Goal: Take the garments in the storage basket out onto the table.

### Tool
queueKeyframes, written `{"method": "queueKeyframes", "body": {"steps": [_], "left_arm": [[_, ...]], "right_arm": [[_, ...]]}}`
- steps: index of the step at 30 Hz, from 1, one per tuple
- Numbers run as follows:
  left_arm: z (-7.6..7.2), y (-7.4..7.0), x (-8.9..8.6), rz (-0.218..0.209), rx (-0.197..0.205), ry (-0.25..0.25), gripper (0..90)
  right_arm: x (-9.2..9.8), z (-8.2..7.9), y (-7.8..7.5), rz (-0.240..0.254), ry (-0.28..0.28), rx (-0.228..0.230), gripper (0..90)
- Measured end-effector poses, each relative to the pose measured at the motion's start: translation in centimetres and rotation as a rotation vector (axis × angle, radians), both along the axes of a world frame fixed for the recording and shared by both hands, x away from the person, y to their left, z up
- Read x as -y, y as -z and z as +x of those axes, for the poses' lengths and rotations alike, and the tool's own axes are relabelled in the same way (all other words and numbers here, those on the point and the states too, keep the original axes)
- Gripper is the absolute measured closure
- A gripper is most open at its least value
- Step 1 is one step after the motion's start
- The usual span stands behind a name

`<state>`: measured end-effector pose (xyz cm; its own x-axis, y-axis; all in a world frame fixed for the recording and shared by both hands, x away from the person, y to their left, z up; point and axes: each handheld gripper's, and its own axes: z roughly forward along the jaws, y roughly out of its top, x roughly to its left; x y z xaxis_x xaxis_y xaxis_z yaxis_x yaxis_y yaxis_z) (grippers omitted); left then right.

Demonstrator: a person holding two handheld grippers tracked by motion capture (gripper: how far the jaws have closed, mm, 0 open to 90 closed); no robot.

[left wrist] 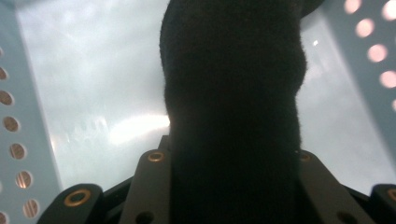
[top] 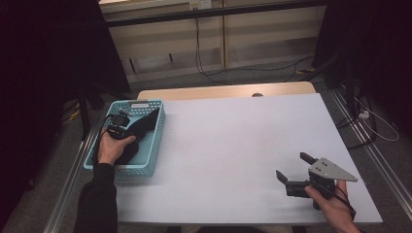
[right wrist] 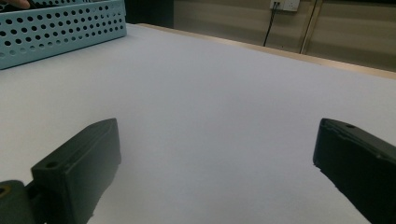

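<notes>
Gripping a dark cloth in the blue basket

Reaching into the blue perforated basket at the left edge of the desk, the left gripper has a black, fuzzy cloth running up between its fingers. In the left gripper view the cloth rises as a thick dark band straight out of the gap between the two jaws, with the basket's pale floor and its holed wall behind it. The fingers look drawn in narrow against the fabric on both sides, so I read this as a grip on the cloth, though the contact itself is hidden by the cloth's own bulk.

The cloth lies inside the basket, one dark end stretching toward the far right corner and the rest bunched under the person's left hand.

The right gripper rests low over the near right part of the desk, well apart from the basket, its fingers spread wide with nothing between them. Its own view looks across bare white desk toward the basket in the far corner.

As a judgement, the work is at an early stage: the cloth seems secured but has not left the basket. Still to come would be lifting it clear of the rim and bringing it out over the open desk, where the idle right gripper may take a share of the handling.
</notes>
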<state>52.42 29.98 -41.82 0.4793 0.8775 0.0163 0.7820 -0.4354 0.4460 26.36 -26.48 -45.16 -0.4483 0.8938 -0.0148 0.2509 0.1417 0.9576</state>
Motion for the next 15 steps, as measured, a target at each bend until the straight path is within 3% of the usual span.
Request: {"method": "queueKeyframes", "body": {"steps": [5,11,13,15], "left_arm": [[-0.1,-0.4,-0.4,-0.041,0.009,-0.008,67.0],[-0.7,-1.3,-0.4,-0.073,0.065,-0.009,66.8],[-1.2,-2.0,-0.3,-0.086,0.106,-0.002,66.9],[-1.3,-2.1,-0.4,-0.093,0.112,0.001,66.9]], "right_arm": [[0.1,0.0,0.0,0.001,-0.003,0.0,0.7],[0.1,0.0,0.0,0.003,0.0,0.0,0.7],[0.1,0.0,0.0,0.0,-0.003,-0.003,0.7],[0.1,0.0,0.0,0.0,-0.003,-0.002,0.7]]}}
